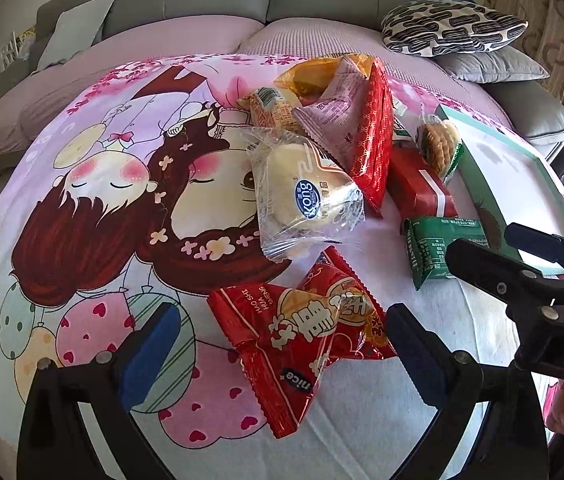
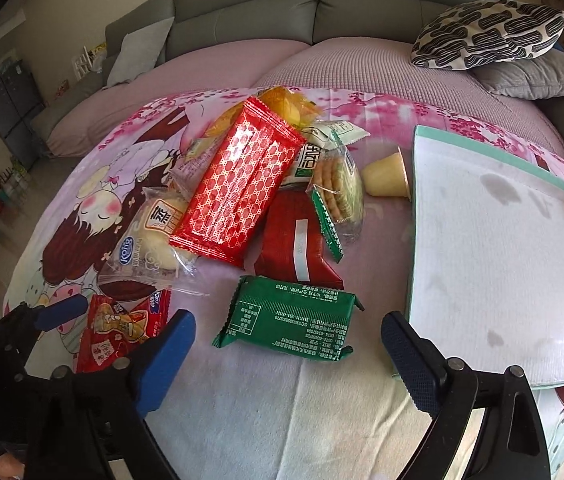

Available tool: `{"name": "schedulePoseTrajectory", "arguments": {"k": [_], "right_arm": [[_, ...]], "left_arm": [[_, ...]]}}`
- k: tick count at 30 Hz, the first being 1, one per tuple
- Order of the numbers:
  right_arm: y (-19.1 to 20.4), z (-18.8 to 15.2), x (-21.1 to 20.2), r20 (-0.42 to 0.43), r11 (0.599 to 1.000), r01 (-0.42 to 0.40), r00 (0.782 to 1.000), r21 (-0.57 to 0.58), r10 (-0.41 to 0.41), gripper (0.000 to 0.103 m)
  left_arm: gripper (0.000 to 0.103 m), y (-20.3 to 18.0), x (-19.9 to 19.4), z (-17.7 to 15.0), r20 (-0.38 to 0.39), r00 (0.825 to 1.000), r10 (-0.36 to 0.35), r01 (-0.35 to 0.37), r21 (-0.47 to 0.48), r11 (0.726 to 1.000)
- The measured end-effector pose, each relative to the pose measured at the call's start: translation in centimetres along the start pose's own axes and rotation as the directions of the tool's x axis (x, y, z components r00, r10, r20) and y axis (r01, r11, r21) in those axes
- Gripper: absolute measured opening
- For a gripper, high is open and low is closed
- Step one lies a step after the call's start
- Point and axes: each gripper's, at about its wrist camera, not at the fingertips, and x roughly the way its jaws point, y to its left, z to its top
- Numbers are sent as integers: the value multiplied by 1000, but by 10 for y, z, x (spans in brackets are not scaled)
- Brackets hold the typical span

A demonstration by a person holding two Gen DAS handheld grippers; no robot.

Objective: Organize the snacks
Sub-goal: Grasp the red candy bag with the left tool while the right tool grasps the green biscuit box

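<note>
both claws open over the snack pile, nothing picked yet

the step in hand looks like the reach before a first pick: the snacks still lie in a loose heap on the cartoon-printed cloth (image 2: 242, 412), and the tray (image 2: 413, 216) at the cloth's right edge is bare inside.

the right gripper (image 2: 287, 344) hangs with its jaws spread wide, one pad on each side of the green packet (image 2: 293, 316), which lies flat at the near end of the heap, just beside the tray's left rim. the pads do not press on it; it is between them, not held. the likely next move is to lower, close across the packet's short width and carry it right into the tray.

the left gripper (image 1: 282, 336) is also wide open, straddling the red packet (image 1: 301, 328) at the near side of the heap, and grips nothing. that packet overlaps a second red wrapper, so a clean pinch calls for taking the top one only.

behind them sit the clear-wrapped bun (image 1: 301, 196), the long red patterned packet (image 2: 238, 184), a biscuit pack (image 2: 333, 188) and a jelly cup (image 2: 385, 176) close to the tray's far left corner.
</note>
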Motion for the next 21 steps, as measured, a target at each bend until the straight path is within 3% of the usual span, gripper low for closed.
{"name": "schedulePoseTrajectory", "arguments": {"k": [6, 12, 17, 21], "right_arm": [[5, -1, 15, -40, 999, 22, 999, -25, -23, 92], [1, -2, 22, -59, 1000, 21, 998, -8, -21, 76], [3, -3, 21, -57, 999, 33, 998, -8, -33, 72], [3, -3, 19, -57, 999, 35, 998, -6, -35, 71]], "left_arm": [[101, 2, 5, 0, -3, 1000, 2, -2, 3, 1000], [84, 3, 9, -2, -18, 1000, -18, 18, 0, 1000], [63, 2, 5, -3, -9, 999, -41, 41, 5, 999], [58, 2, 2, -3, -4, 999, -51, 51, 9, 999]]}}
